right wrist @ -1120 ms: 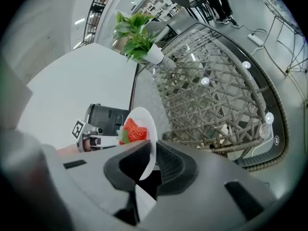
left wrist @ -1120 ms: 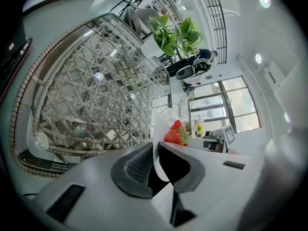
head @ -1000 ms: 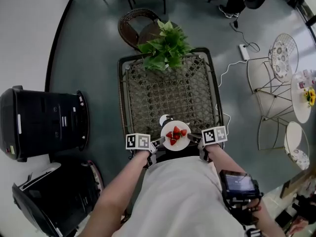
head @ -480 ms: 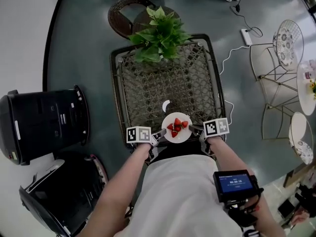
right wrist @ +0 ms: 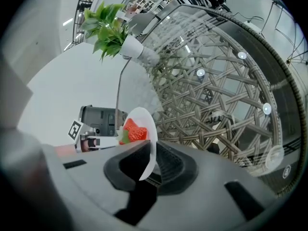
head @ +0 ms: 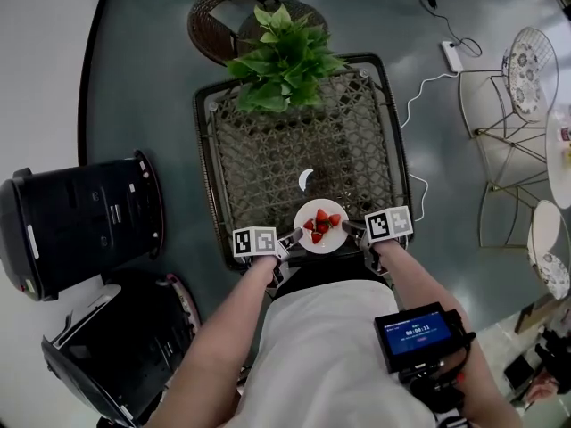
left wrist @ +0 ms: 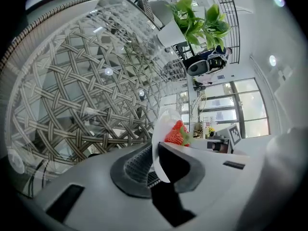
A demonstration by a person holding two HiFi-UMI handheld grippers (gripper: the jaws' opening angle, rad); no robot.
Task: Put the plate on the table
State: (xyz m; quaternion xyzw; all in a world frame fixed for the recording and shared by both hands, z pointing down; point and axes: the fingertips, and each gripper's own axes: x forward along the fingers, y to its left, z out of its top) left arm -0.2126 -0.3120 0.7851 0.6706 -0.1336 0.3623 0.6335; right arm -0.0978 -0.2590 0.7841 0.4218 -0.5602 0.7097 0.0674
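Observation:
A small white plate [head: 321, 226] with several strawberries [head: 322, 224] hangs over the near edge of the glass-topped wicker table [head: 211, 150]. My left gripper [head: 292, 238] is shut on the plate's left rim and my right gripper [head: 351, 229] on its right rim. In the left gripper view the plate's rim [left wrist: 160, 146] stands edge-on between the left gripper's [left wrist: 156, 165] pads, with strawberries [left wrist: 175, 134] beyond. The right gripper view shows the plate [right wrist: 148, 131] pinched by the right gripper [right wrist: 149, 165] the same way, with strawberries [right wrist: 134, 131] on it. Whether the plate touches the glass I cannot tell.
A potted green plant [head: 281, 56] stands at the table's far end, with a wicker chair [head: 223, 20] behind it. Two black bins [head: 80, 221] sit on the floor at left. White wire chairs [head: 526, 87] and a power strip [head: 451, 56] are at right.
Both grippers have come down with the plate still held between them, closer to the glass top at the table's near edge. Neither grip has changed.

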